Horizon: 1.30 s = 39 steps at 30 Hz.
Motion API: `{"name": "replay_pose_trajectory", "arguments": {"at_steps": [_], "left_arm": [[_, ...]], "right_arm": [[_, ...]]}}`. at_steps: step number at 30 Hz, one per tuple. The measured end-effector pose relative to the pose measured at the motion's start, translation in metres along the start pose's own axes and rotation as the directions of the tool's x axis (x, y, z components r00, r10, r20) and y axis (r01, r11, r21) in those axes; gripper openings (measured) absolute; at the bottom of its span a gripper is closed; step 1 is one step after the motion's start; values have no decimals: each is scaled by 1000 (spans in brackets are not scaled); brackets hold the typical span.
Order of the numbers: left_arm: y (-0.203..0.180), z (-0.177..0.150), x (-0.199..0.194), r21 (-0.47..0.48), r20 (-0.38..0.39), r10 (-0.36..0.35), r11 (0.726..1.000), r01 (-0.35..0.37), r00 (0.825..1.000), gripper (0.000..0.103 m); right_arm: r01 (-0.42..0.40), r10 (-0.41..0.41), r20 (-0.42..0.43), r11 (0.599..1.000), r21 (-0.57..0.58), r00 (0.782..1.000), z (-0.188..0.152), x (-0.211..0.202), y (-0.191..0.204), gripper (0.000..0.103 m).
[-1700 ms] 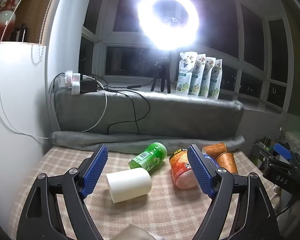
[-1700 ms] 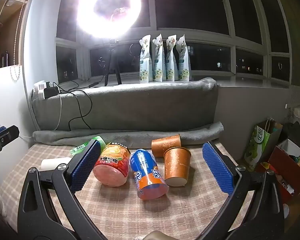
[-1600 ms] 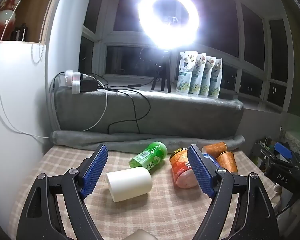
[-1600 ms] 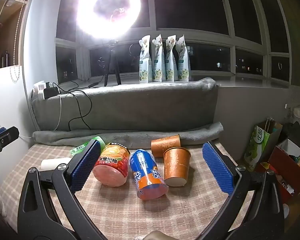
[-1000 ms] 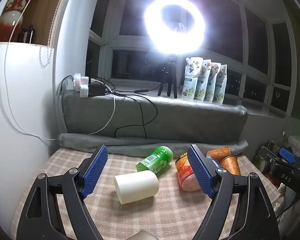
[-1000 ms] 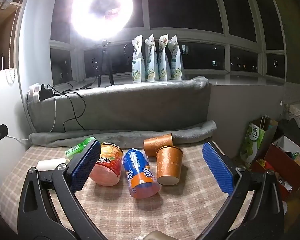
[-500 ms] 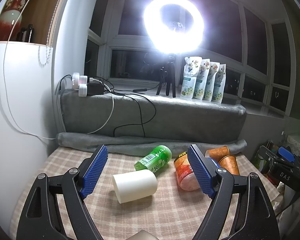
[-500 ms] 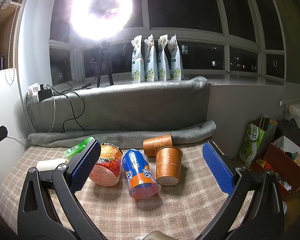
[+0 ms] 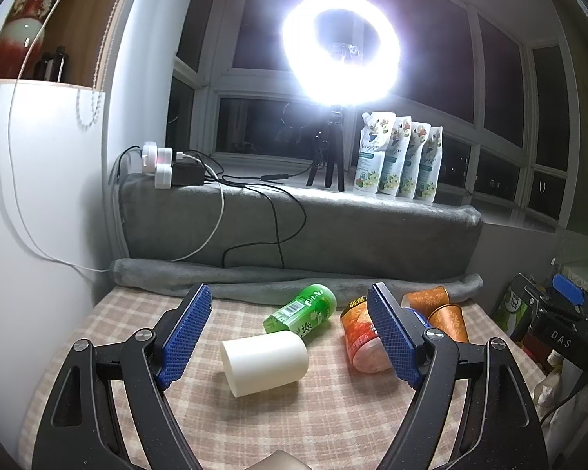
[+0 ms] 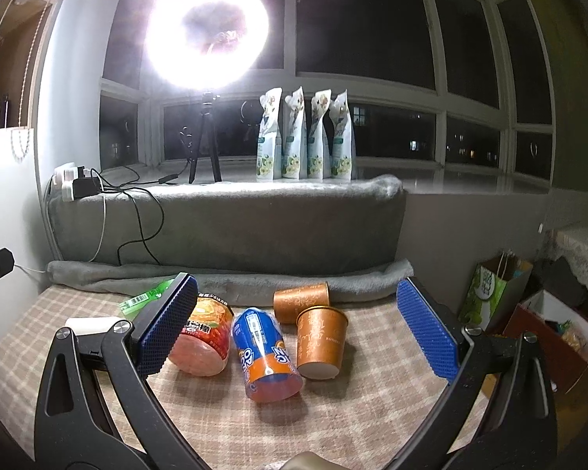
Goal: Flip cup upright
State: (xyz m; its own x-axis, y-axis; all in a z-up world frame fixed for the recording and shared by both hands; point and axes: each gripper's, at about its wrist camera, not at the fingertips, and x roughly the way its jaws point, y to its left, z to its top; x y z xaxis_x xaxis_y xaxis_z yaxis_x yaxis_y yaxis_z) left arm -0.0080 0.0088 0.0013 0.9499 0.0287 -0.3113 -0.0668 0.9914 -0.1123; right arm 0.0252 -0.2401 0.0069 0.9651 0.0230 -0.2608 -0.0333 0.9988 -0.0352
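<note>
Several cups lie on their sides on a checked cloth table (image 9: 333, 423). A white cup (image 9: 263, 362) lies between and just beyond my left gripper's (image 9: 290, 337) open, empty jaws. Behind it are a green cup (image 9: 301, 313) and a red-orange cup (image 9: 360, 337). In the right wrist view my right gripper (image 10: 298, 329) is open and empty, held above the red-orange cup (image 10: 202, 342), a blue-orange cup (image 10: 264, 354) and two copper cups, one nearer (image 10: 319, 342) and one behind (image 10: 302, 299). The white cup (image 10: 90, 325) shows at the left there.
A rolled grey blanket (image 9: 294, 274) and a grey covered ledge (image 10: 235, 223) bound the table's far side. A ring light (image 9: 339, 47), pouches (image 10: 305, 137) and cables stand on the sill. A white wall is at the left; bags and boxes (image 10: 545, 313) sit off the right edge.
Both grippers have shifted slightly back and up, so the cups sit a little farther away in each view. Both stay open; no cup has moved.
</note>
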Motion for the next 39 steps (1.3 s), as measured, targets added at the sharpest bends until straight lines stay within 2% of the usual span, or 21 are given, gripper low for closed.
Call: {"name": "replay_pose_trajectory", "arguments": {"at_steps": [39], "left_arm": [[1,-2,-3,5,0,-1,1000,1,1000,82]], "right_arm": [[-15,15,12,1000,-8,1000,5,-2,7,103]]}}
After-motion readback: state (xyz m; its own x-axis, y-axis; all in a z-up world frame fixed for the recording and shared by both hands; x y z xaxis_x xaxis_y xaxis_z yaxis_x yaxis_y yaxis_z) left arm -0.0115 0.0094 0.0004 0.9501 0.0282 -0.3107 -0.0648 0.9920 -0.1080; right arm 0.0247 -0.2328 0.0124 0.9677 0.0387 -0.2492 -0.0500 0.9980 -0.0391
